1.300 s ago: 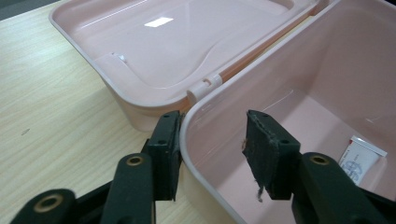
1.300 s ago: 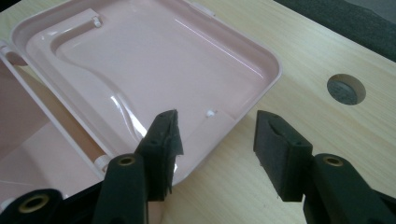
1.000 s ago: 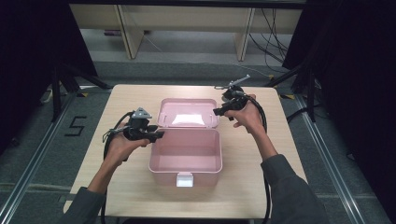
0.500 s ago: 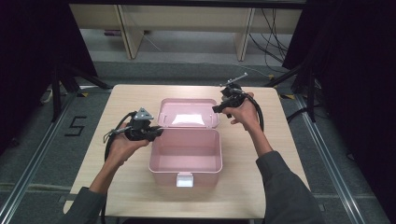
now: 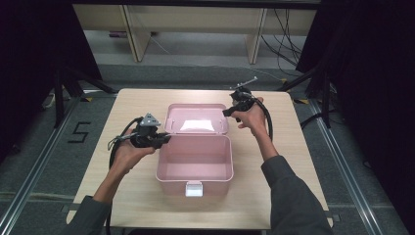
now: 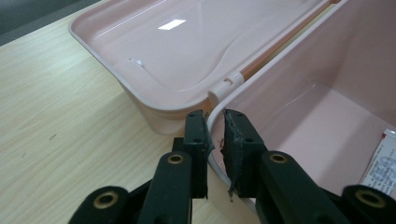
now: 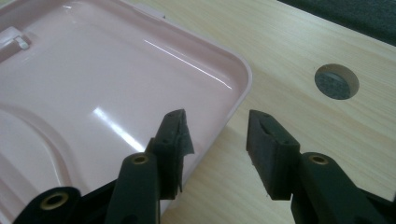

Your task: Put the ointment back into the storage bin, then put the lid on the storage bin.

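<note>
Two grippers are set at a pink box (image 5: 194, 156) that stands open in the middle of the worktop (image 5: 98, 196), its lid (image 5: 196, 118) laid back flat behind it. The left gripper (image 6: 214, 140) has been brought nearly together and is clamped on the box's left rim at the rear corner, just in front of the hinge (image 6: 225, 86). The right gripper (image 7: 215, 144) has just been closing, yet its jaws are still apart, with the lid's right edge between them and not yet pressed.

If the lid is to be swung shut, the box is best kept pinned by the left gripper while the right is closed squarely on the lid's edge, deep enough that the smooth plastic cannot slip out, and then lifted in an arc about the hinge.

Little is held in the box: a printed label or packet (image 6: 380, 161) is seen at its floor, the rest bare. Nothing lies in the lid.
</note>
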`<state>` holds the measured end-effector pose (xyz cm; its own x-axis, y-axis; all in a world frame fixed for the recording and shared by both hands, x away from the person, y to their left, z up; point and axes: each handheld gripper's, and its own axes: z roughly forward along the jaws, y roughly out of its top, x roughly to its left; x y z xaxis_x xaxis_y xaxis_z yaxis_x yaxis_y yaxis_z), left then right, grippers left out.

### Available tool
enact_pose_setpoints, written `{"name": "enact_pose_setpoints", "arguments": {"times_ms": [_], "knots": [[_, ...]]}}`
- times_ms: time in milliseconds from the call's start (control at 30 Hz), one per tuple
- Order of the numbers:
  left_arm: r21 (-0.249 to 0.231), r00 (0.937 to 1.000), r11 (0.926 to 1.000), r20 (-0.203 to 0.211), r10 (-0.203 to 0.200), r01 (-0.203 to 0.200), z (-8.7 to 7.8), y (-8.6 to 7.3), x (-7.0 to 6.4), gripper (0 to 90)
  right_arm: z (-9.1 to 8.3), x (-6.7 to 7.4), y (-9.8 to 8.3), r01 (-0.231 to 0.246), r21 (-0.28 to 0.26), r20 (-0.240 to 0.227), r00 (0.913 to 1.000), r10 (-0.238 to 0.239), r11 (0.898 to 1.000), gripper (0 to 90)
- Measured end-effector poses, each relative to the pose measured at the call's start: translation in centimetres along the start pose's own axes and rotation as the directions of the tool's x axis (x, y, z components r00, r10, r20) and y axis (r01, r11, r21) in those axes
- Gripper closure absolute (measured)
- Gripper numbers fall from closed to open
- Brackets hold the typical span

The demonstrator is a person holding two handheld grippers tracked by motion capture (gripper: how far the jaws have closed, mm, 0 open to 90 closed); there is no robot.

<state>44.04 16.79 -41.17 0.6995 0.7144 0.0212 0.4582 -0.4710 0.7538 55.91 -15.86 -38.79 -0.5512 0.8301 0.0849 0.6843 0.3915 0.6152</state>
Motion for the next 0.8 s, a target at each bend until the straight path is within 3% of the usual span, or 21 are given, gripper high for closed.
{"name": "enact_pose_setpoints", "arguments": {"times_ms": [33,67,300,333,467,500,567,633,800], "knots": [[0.001,1.0,1.0,0.0,0.002,-0.002,0.0,0.0,0.0,79.0,0.2,-0.1,0.0,0.025,-0.008,-0.001,0.9997,-0.025,1.0,59.1],[0.0,1.0,1.0,0.0,0.001,-0.001,0.0,0.0,0.0,79.0,0.3,0.1,0.1,-0.006,0.001,0.004,1.0,0.006,1.0,59.3],[-0.003,1.0,1.0,0.0,0.003,-0.003,0.0,0.0,0.0,79.0,1.2,-0.1,0.1,-0.006,0.014,0.019,0.9998,0.005,1.0,59.8],[-0.002,1.0,1.0,-0.001,0.008,-0.008,0.0,0.0,0.0,79.0,1.2,0.2,0.1,-0.031,0.018,0.016,0.9994,0.031,0.999,59.8],[-0.003,0.9998,0.9999,-0.01,0.016,-0.016,0.0,0.0,0.0,79.0,1.4,0.3,0.3,-0.015,0.028,0.031,0.9994,0.014,0.999,59.9],[-0.014,0.9999,0.9999,-0.017,0.002,-0.002,0.0,-0.1,-0.2,79.0,1.6,0.3,0.3,-0.014,0.02,0.047,0.9988,0.014,1.0,60.1],[-0.004,0.9999,0.9999,-0.002,0.012,-0.012,0.0,0.0,-0.1,78.9,1.7,0.3,0.3,-0.029,0.023,0.028,0.9992,0.029,0.999,60.0],[-0.005,0.9999,0.9999,-0.005,0.012,-0.012,0.0,0.0,-0.1,79.0,1.9,0.2,0.3,0.003,0.021,0.056,0.9984,-0.004,1.0,59.8],[-0.004,0.9999,0.9999,-0.007,0.014,-0.014,0.0,0.0,-0.1,78.9,2.1,0.3,0.3,-0.054,0.049,0.045,0.9976,0.052,0.997,60.8]]}}
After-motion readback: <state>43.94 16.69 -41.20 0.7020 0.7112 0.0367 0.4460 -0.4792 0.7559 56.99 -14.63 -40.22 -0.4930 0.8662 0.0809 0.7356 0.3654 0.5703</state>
